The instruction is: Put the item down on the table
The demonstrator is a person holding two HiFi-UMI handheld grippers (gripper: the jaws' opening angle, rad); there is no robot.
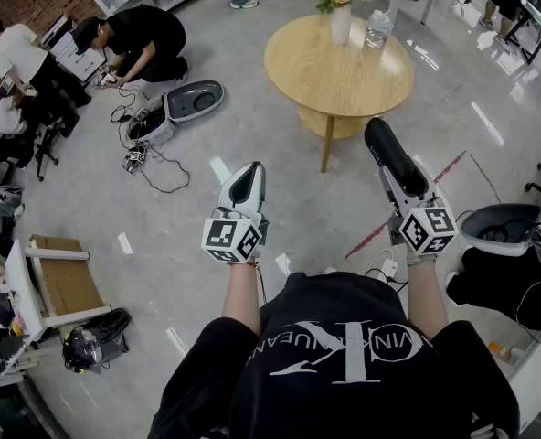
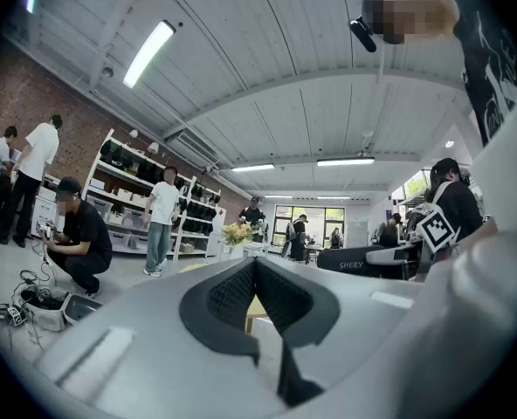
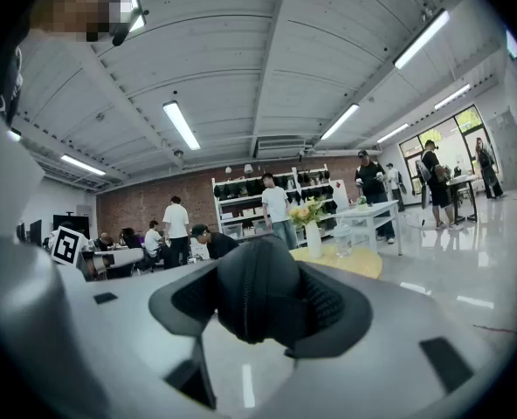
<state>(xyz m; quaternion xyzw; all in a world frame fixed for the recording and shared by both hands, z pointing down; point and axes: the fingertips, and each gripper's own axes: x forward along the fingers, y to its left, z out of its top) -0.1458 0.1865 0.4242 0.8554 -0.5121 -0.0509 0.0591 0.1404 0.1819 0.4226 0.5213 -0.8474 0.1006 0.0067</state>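
Right tongs (image 3: 267, 308) around black item (image 3: 257, 273), round table (image 1: 330, 67) ahead.

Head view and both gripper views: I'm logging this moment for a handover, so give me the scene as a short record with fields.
left gripper: tips together, nothing between them
right gripper: closed on a dark rounded item
round wooden table: ahead of both grippers, item not yet on it
on the table: vase of flowers, water bottle
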